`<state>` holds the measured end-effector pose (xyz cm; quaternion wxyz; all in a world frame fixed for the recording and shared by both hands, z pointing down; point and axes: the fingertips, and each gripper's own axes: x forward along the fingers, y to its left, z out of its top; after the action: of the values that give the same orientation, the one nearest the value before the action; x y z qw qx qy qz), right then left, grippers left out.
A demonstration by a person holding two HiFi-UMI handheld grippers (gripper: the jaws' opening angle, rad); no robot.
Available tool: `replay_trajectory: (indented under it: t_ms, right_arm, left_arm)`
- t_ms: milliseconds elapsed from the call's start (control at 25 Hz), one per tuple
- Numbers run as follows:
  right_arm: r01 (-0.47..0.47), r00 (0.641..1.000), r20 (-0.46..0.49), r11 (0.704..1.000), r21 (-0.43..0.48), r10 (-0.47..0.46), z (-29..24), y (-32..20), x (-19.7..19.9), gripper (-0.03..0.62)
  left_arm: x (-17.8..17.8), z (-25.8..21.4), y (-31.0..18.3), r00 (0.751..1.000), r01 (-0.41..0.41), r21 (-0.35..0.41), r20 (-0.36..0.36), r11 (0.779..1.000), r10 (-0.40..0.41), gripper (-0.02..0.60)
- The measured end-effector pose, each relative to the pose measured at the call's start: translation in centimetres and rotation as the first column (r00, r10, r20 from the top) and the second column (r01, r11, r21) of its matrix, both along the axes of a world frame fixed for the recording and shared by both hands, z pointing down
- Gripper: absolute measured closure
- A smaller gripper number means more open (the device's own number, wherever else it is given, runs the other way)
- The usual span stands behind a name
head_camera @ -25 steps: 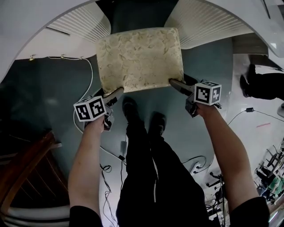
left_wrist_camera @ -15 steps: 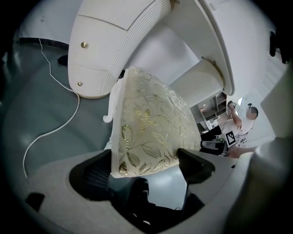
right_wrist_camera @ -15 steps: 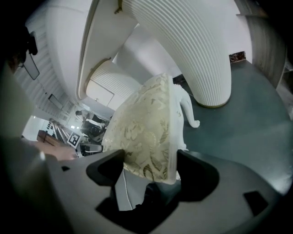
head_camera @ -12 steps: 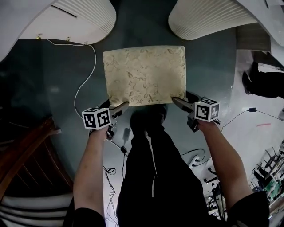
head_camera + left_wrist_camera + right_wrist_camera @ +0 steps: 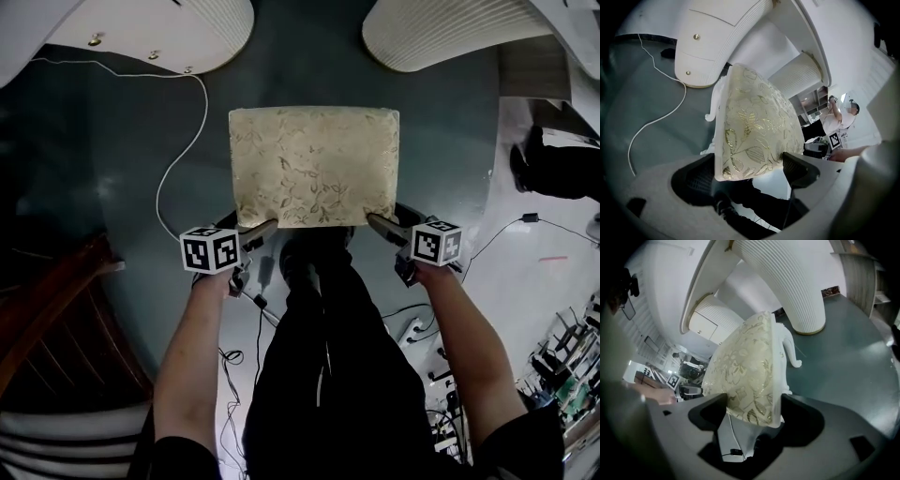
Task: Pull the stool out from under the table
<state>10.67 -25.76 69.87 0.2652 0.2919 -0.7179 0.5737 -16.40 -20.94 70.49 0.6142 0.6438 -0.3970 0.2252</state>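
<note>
The stool (image 5: 314, 164) has a cream cushion with a gold leaf pattern and stands on the dark floor in front of the white table (image 5: 187, 28). The head view shows its whole seat. My left gripper (image 5: 262, 228) is shut on the near left corner of the seat, and my right gripper (image 5: 377, 223) is shut on the near right corner. In the left gripper view the cushion (image 5: 754, 126) fills the gap of the left gripper (image 5: 749, 171), touching both jaws. The right gripper view shows the cushion (image 5: 745, 371) wedged the same way in the right gripper (image 5: 754, 416), with a white curled leg (image 5: 790, 350) beside it.
Two ribbed white table pedestals (image 5: 441, 33) stand beyond the stool. A white cable (image 5: 178, 155) runs over the floor at the left. A dark wooden chair (image 5: 56, 319) is at the near left. The person's legs (image 5: 319, 356) stand just behind the stool, with cables and plugs (image 5: 417, 328) around them.
The stool has slid toward me, out from under the white table top, with both grippers still clamped on its near corners. The table edge has moved off toward the top of the view.
</note>
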Motion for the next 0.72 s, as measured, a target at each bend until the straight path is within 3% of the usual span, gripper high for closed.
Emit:
replay_trajectory:
  t_ms: [200,360,520,720]
  right_arm:
    - [-0.059,0.998,-0.014,0.998,0.018,0.059,-0.3,0.3,0.8,0.237]
    - [-0.117,0.99,-0.08,0.993,0.034,0.119,-2.8,1.4,2.8,0.25]
    - [-0.057,0.982,-0.176,0.997,0.053,0.065,-9.1,4.1,3.6,0.26]
    - [0.019,0.982,-0.191,0.989,0.145,0.009,-20.7,4.5,2.1,0.263]
  left_arm:
    - [-0.7,-2.1,0.0,0.998,0.047,0.046,0.027,0.998,-0.049,0.17]
    - [-1.2,-5.2,0.5,0.999,-0.013,0.105,0.036,0.994,0.009,0.17]
    - [-2.5,-11.6,0.4,0.987,-0.11,0.197,0.133,0.974,0.085,0.17]
    - [-2.7,-22.4,0.6,0.988,-0.065,0.305,0.153,0.95,0.018,0.192]
